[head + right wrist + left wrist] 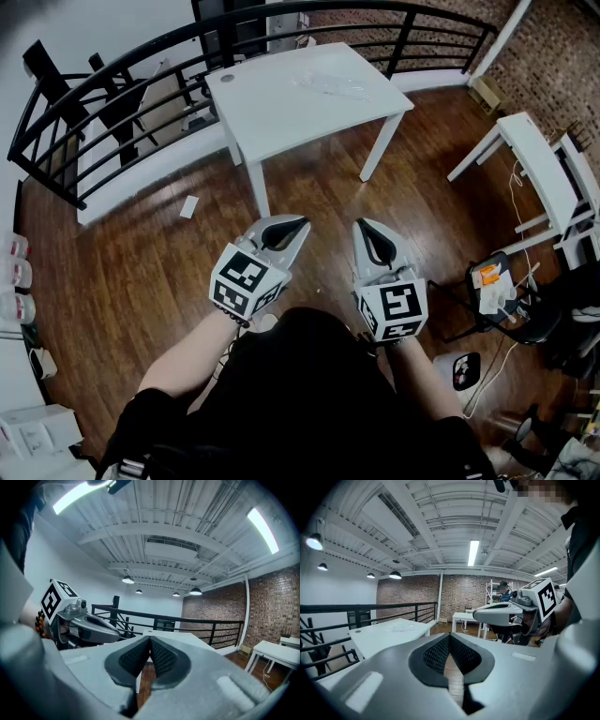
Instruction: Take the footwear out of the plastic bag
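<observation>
A clear plastic bag (330, 85) lies on the far part of the white table (281, 108); what it holds is too small to make out. In the left gripper view the plastic bag (401, 628) is a faint shape on the table top (379, 637). Both grippers hover side by side over the wooden floor, well short of the table. My left gripper (302, 226) is shut and holds nothing, its pads meeting at the tip (450, 636). My right gripper (360, 225) is also shut and holds nothing (150, 639). Each gripper shows in the other's view.
A black curved railing (112, 84) runs behind the table, with black chairs (56, 75) beyond it. A white bench (539, 169) stands at the right. A dark chair with papers on it (497, 286) is at the lower right. A paper scrap (189, 206) lies on the floor.
</observation>
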### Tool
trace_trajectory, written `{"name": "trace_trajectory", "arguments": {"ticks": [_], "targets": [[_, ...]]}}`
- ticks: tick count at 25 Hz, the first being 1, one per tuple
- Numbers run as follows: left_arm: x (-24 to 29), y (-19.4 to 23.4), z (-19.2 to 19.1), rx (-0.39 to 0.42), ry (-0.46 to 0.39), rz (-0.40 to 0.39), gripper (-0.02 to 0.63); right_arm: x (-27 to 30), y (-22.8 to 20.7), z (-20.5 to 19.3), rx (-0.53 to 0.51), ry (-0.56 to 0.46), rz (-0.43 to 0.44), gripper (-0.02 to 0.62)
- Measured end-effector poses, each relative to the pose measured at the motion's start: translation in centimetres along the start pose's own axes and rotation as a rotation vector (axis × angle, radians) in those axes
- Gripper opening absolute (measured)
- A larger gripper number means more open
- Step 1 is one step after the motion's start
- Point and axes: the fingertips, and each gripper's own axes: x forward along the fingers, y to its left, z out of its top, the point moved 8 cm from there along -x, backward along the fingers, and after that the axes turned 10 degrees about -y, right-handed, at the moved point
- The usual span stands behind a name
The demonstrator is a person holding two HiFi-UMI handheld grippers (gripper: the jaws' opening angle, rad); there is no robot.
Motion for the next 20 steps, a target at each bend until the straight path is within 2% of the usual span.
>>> {"name": "trace_trajectory", "arguments": {"ticks": [12, 20], "targets": [[-3.7, 6.1, 0.0, 0.001, -0.013, -0.026, 0.014, 5.6, 5.0, 0.7, -0.016, 0.007, -0.015, -0.009], [-4.7, 8.1, -0.6, -0.032, -0.026, -0.019, 0.015, 7.5, 6.9, 0.5, -0.042, 0.043, 0.012, -0.008]]}}
